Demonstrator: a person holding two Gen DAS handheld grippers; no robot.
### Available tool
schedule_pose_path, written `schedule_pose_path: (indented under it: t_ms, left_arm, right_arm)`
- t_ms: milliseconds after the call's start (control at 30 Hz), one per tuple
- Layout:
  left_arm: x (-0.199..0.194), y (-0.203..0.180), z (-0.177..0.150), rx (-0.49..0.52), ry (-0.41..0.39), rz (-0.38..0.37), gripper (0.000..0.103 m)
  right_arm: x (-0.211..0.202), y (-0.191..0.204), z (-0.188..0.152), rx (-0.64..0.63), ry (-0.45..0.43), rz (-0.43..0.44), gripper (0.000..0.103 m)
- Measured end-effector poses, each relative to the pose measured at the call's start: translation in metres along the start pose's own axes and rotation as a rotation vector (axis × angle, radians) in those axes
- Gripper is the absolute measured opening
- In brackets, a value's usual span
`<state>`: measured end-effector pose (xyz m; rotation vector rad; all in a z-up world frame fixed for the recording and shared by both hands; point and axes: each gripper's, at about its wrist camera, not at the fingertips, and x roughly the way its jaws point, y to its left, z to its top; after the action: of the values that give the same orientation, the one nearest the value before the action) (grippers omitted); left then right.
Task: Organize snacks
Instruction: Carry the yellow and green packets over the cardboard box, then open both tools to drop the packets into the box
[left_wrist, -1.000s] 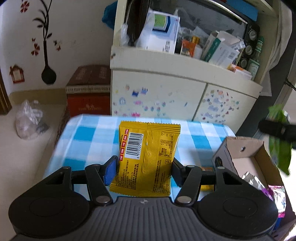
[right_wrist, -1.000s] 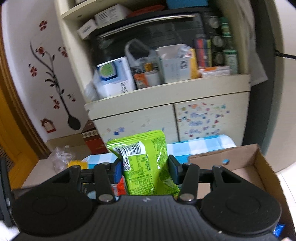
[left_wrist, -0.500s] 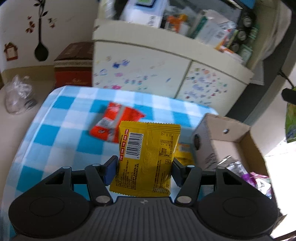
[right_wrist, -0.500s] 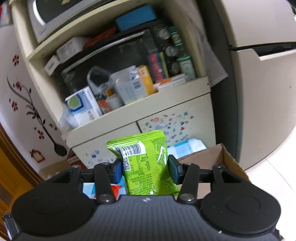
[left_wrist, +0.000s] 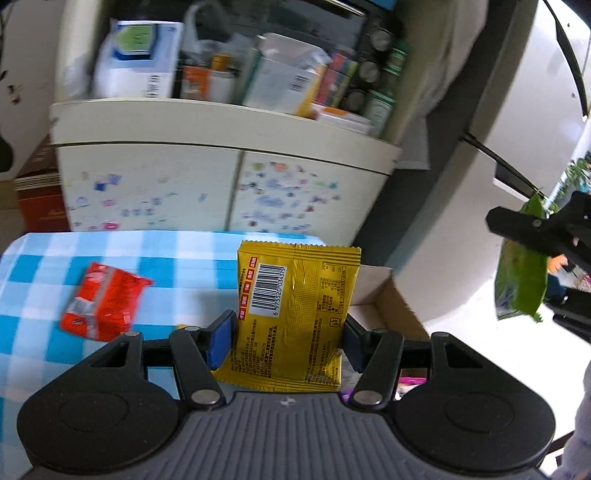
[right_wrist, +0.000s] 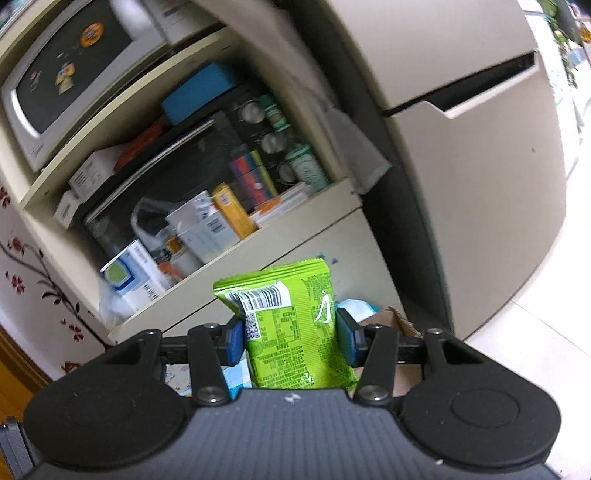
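Item: yellow snack packet (left_wrist: 295, 314), barcode side to the camera, upright, pinched between the jaws of the left gripper (left_wrist: 286, 338). It hangs in the air over the near edge of the checked tablecloth (left_wrist: 44, 258), with the cardboard box (left_wrist: 380, 306) just behind and to its right.

Item: green snack packet (right_wrist: 291, 332), upright, pinched between the jaws of the right gripper (right_wrist: 290, 338). From the left wrist view it appears far to the right, well apart from the yellow packet and held high. A corner of the box shows below it.

Item: red snack packet (left_wrist: 103, 301), lying flat on the cloth, untouched, left of the yellow one.

Change: a second ago the left view looked level across the table; it has since swung right, bringing the box closer behind the yellow packet. The right view has tipped upward, toward the shelf unit (right_wrist: 184, 206) and the fridge (right_wrist: 480, 147).

Reading: both packets are probably being carried to the box; neither is released yet, and the red one remains to collect.
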<state>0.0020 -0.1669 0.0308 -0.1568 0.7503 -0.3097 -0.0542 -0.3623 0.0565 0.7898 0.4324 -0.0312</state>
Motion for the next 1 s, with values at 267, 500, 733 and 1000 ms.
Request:
schedule_pose_path:
  t_ms: [267,500,733,1000]
  left_arm:
    - [0.034,-0.020,0.002,0.002,0.052,-0.030,0.065]
    - [0.054,-0.028,-0.001,0.011,0.083,-0.050,0.072]
    - [0.049,-0.026,0.007,0.011,0.050,-0.058,0.095]
    - [0.034,-0.001,0.020,0.019,0.025,-0.003,0.095]
  right_arm:
    - [0.009,-0.026,-0.001,0.125,0.044,-0.020,0.050]
    - [0.020,-0.038,-0.004,0.192,0.075,-0.091,0.055]
    - [0.025,-0.041,-0.006,0.220,0.075,-0.122,0.081]
    - [0.030,-0.024,-0.007,0.146,0.081,-0.073,0.081]
